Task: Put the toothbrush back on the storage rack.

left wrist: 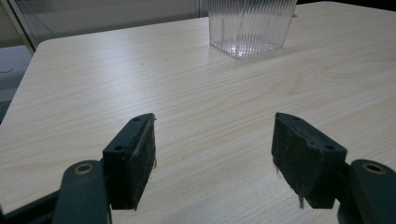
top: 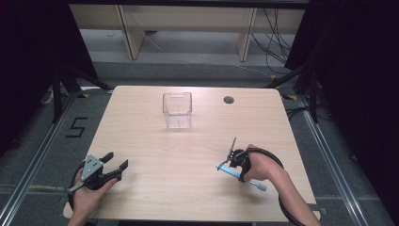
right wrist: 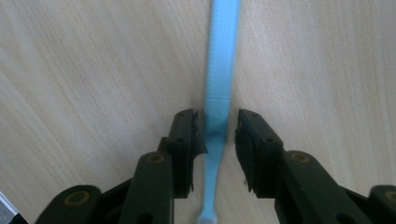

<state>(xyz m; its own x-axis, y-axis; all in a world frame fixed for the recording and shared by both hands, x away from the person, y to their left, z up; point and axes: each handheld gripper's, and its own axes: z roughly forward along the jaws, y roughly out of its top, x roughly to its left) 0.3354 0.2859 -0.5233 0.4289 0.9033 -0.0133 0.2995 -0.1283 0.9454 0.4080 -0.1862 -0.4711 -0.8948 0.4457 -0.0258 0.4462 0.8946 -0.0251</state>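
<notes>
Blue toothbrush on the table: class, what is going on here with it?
A person's right gripper straddles the blue toothbrush, which lies flat on the wooden table. Its fingers flank the handle with a small gap on one side, so it is not clamped yet. The left gripper rests open. A clear container stands farther back.

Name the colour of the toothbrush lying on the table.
Light blue toothbrush; clearest in the right gripper view.
</notes>
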